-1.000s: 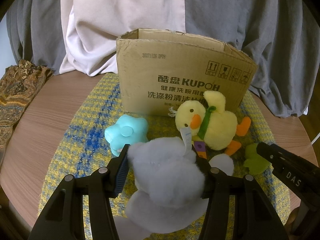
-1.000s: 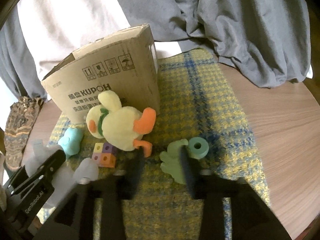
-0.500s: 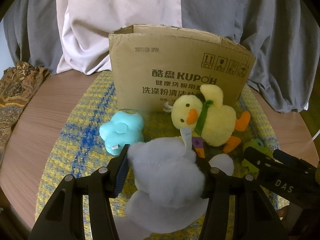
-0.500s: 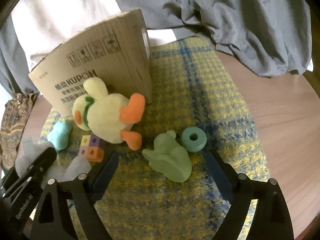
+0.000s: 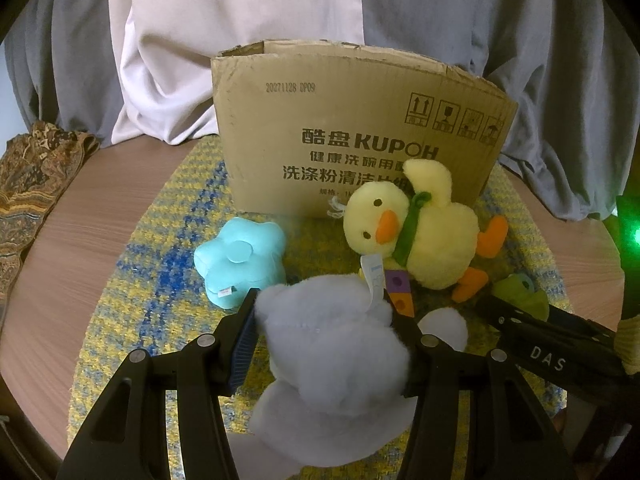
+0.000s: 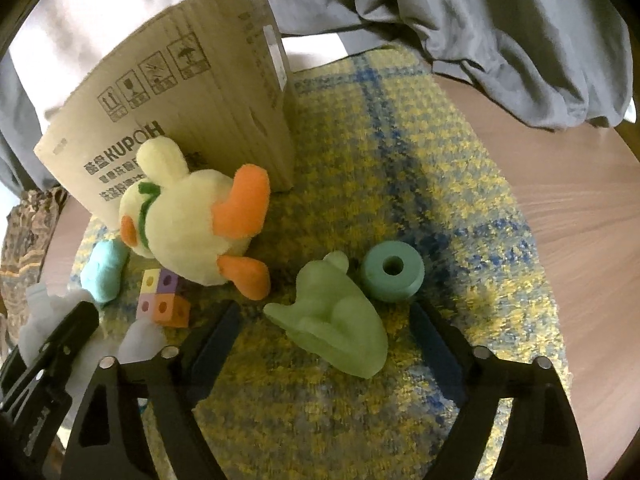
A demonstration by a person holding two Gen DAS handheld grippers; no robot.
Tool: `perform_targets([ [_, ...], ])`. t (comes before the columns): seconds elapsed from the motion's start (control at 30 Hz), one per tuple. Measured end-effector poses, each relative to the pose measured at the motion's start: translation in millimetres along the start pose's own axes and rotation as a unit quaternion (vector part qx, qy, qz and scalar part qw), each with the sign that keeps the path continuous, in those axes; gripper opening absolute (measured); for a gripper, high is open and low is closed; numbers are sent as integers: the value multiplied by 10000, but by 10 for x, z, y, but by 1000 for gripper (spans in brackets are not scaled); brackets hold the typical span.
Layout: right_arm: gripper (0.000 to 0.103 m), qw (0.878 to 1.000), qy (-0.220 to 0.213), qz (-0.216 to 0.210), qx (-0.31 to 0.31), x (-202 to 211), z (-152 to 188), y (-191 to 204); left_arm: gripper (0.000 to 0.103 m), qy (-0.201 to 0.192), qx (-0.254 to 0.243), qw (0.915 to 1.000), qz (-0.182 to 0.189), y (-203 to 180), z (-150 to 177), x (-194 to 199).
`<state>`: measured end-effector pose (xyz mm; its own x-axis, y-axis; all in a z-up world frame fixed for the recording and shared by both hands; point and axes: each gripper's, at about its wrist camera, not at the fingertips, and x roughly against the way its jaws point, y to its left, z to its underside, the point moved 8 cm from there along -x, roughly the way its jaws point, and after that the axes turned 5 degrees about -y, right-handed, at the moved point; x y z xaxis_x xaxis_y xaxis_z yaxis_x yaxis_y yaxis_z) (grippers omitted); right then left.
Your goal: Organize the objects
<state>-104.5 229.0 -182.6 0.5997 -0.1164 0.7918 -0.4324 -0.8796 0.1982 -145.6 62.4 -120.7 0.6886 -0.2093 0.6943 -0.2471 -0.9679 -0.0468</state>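
My left gripper [image 5: 324, 320] is shut on a pale lavender plush toy [image 5: 332, 340], held over the yellow-blue mat [image 5: 160, 280]. Ahead stands an open cardboard box [image 5: 352, 128]. A yellow plush duck [image 5: 416, 232] leans against it, with a light blue plush [image 5: 240, 256] to its left and a coloured cube block [image 5: 398, 292] in front. My right gripper [image 6: 324, 320] is open, its fingers on either side of a green frog toy [image 6: 336, 316]. A teal ring [image 6: 392, 276] lies just beyond the frog.
The mat lies on a round wooden table [image 6: 580, 208]. Grey and white cloth [image 5: 240, 40] hangs behind the box. A patterned brown fabric [image 5: 32, 184] lies at the table's left edge. The left gripper shows at the lower left of the right wrist view [image 6: 48, 356].
My right gripper has opened wide and moved forward and down, so its fingers now flank the green frog. My left gripper keeps its hold on the lavender plush and has shifted slightly.
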Motion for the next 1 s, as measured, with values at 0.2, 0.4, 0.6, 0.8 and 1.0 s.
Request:
perform_targets([
  [0.2, 52, 9999, 78, -77, -91, -44, 12, -6, 53, 11, 0, 10000, -9, 1, 9, -10],
  [0.4, 50, 9999, 42, -79, -86, -18, 5, 3, 54, -3, -11, 10000, -9, -5, 10, -2],
  [0.6, 50, 10000, -68, -53, 15, 78, -7, 47, 53, -45, 6, 10000, -18, 2, -17, 37],
  [0.8, 50, 9996, -262, 2, 112, 225, -74, 82, 54, -111, 28, 9999, -9, 19, -64, 102],
  [1.0, 50, 9984, -506, 76, 254, 425, -145, 122, 54, -176, 49, 9998, -3, 45, -113, 159],
])
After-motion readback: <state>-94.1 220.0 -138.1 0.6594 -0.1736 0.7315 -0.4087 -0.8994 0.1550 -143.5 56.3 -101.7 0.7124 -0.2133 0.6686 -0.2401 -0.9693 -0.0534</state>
